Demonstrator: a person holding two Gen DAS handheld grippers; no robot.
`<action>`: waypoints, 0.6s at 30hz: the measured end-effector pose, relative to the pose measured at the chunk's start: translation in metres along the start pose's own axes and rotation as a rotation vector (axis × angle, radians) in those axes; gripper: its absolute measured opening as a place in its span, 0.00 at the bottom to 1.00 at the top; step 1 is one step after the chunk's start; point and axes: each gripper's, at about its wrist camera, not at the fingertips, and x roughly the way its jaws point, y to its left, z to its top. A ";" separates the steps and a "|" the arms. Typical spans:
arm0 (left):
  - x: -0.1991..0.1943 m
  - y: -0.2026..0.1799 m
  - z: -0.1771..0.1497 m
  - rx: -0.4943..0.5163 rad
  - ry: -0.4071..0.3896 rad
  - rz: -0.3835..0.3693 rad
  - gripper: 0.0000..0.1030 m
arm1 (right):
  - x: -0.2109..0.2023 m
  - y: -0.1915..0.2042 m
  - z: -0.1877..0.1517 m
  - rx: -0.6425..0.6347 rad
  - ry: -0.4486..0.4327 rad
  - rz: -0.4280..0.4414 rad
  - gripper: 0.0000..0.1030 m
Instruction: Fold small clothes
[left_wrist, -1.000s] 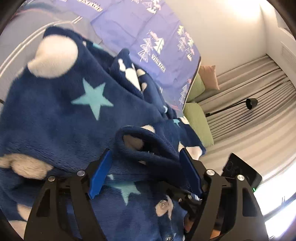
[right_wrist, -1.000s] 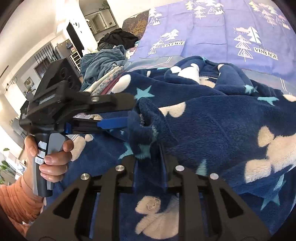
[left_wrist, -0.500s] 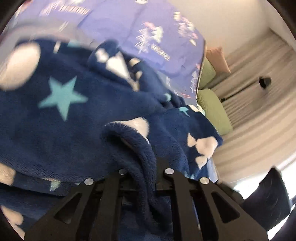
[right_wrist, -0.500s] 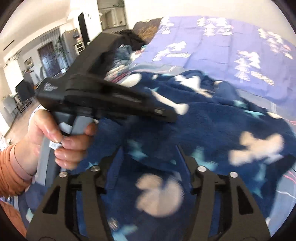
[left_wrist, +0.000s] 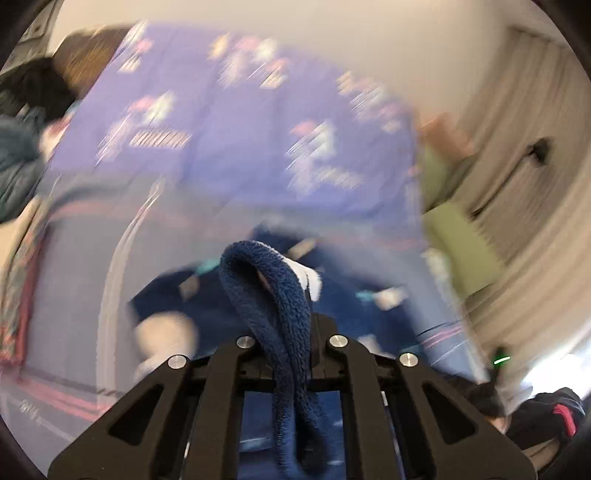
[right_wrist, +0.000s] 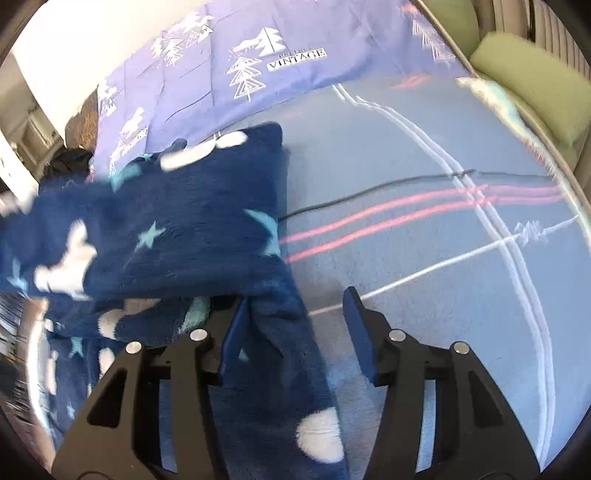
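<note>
left gripper (left_wrist: 284, 332) clamped on fold of navy fleece garment (left_wrist: 273, 291), fold looping up past fingertips, view blurred. right gripper (right_wrist: 295, 332) jaws apart, closing; fleece strip draped against left pad, not pinched. rest of garment bunched on blue bedsheet (right_wrist: 424, 184), below purple duvet (right_wrist: 295, 48).

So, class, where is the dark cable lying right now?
In the right wrist view, the dark cable runs across the light blue sheet, from the right edge of the navy fleece garment toward the right, just above the pink stripes.
</note>
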 end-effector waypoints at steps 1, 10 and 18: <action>0.012 0.011 -0.006 -0.004 0.039 0.042 0.12 | -0.002 0.003 0.000 -0.017 -0.006 -0.005 0.52; 0.007 0.059 -0.027 -0.033 -0.065 0.249 0.33 | -0.049 0.027 0.014 -0.084 -0.140 0.038 0.25; 0.032 0.016 -0.054 0.126 0.042 0.143 0.44 | -0.002 0.062 0.033 -0.121 -0.021 0.042 0.24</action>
